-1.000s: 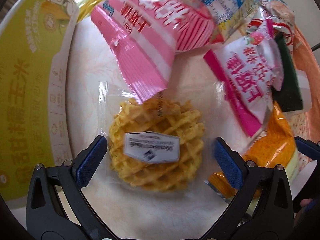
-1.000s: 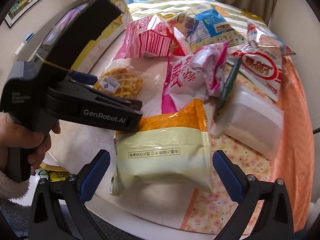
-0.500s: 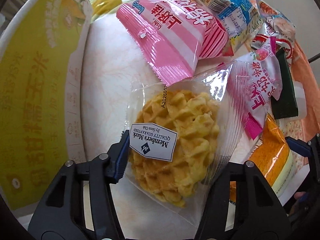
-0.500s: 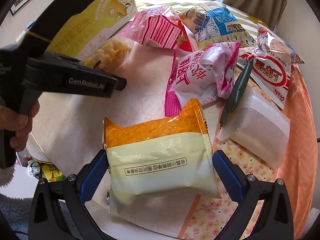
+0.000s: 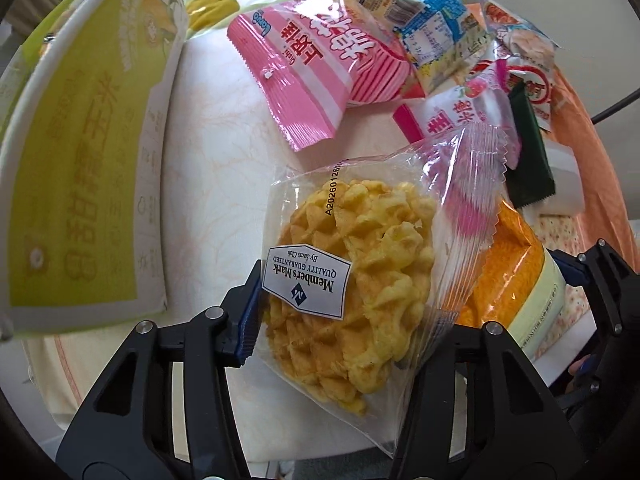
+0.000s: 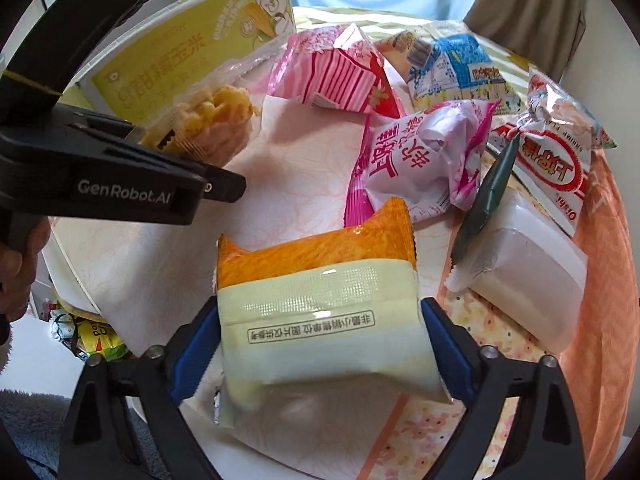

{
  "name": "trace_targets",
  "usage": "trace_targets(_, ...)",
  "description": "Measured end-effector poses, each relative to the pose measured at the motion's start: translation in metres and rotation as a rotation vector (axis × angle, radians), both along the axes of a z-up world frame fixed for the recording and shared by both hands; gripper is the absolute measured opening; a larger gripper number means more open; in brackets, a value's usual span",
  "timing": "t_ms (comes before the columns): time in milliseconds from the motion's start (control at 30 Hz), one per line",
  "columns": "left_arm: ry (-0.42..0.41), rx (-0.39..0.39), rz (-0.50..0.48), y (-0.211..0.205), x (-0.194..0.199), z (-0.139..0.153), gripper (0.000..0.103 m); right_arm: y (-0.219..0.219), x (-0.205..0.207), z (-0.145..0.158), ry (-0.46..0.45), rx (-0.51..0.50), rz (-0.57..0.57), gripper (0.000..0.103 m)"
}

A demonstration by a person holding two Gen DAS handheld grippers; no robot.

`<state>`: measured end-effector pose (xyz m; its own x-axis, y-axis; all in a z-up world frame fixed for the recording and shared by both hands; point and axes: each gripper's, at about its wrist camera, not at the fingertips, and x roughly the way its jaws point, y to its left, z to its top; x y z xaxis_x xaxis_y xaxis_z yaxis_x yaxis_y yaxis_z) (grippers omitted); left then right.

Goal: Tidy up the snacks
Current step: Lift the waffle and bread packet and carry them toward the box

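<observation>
My left gripper [image 5: 344, 320] is shut on a clear-wrapped waffle packet [image 5: 360, 268] and holds it above the table; the right pad is hidden behind the wrapper. The packet also shows in the right wrist view [image 6: 212, 120], clamped in the left gripper [image 6: 176, 148]. My right gripper [image 6: 320, 344] has both blue pads pressed against the sides of an orange and cream snack bag [image 6: 320, 304], which also shows in the left wrist view [image 5: 516, 276].
A yellow-green box [image 5: 84, 160] stands at the left. Pink bags [image 5: 316, 68] [image 6: 424, 160], a blue-white bag [image 6: 456, 68], a red-white shrimp bag [image 6: 556, 172], a dark green packet [image 6: 488, 196] and a white block [image 6: 528, 276] lie on the table [image 6: 304, 168].
My left gripper closed on the waffle packet and lifted it off the table. My right gripper moved in around the orange and cream bag and closed onto its sides.
</observation>
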<state>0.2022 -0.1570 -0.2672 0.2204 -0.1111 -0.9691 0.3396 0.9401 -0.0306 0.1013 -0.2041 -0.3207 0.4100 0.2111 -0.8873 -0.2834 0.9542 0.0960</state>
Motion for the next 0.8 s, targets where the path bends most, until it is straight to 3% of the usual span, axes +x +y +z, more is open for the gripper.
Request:
trace_targets(333, -0.095, -0.064, 0.017, 0.003, -0.024, 0.052, 0.046, -0.010, -0.024, 0.029, -0.064, -0.020, -0.015, 0.085)
trace_targets(633, -0.232, -0.152, 0.073, 0.026, -0.041, 0.141, 0.046, -0.027, -0.025, 0.098, -0.119, 0.019, -0.012, 0.085)
trace_targets(800, -0.281, -0.184, 0.107, 0.051, -0.035, 0.171, 0.046, -0.018, -0.019, 0.140, -0.183, 0.049, 0.011, 0.085)
